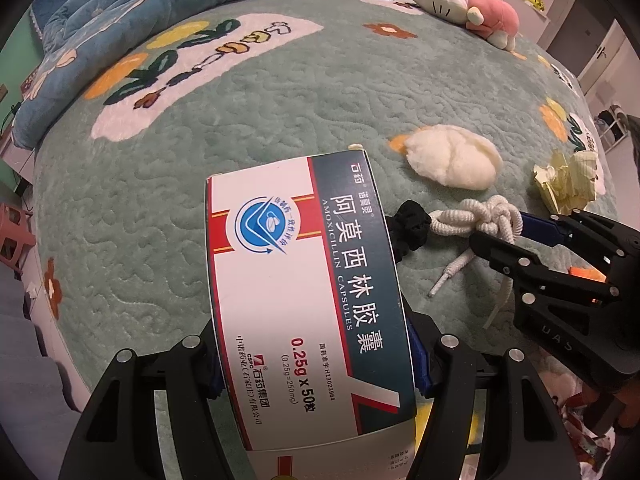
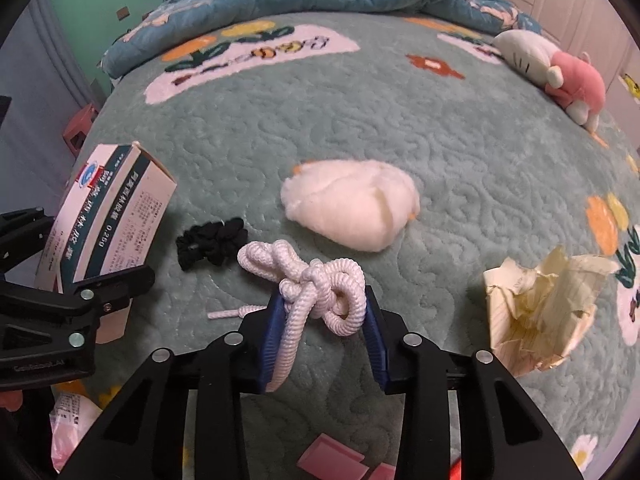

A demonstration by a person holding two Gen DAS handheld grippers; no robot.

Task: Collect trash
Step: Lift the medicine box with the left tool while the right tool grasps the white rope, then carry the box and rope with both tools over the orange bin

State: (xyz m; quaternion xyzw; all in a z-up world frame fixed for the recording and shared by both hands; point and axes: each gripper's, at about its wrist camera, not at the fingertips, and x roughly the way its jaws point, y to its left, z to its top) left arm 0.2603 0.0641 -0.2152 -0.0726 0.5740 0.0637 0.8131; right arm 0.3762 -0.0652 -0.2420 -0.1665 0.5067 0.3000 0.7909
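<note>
Currently an amoxicillin capsule box point(image 1: 304, 292) is pinched between the fingers of the left gripper point(image 1: 316, 360) and held tilted above the green quilted bedspread point(image 1: 200, 208); whether anything is inside the box cannot be told. A knotted white cord point(image 2: 316, 288) is clamped between the blue pads of the right gripper point(image 2: 324, 340). On the bedspread a black scrunchie point(image 2: 212, 242), a wad of white stuffing point(image 2: 352, 204) and a crumpled yellow paper point(image 2: 536, 312) are seen lying apart
</note>
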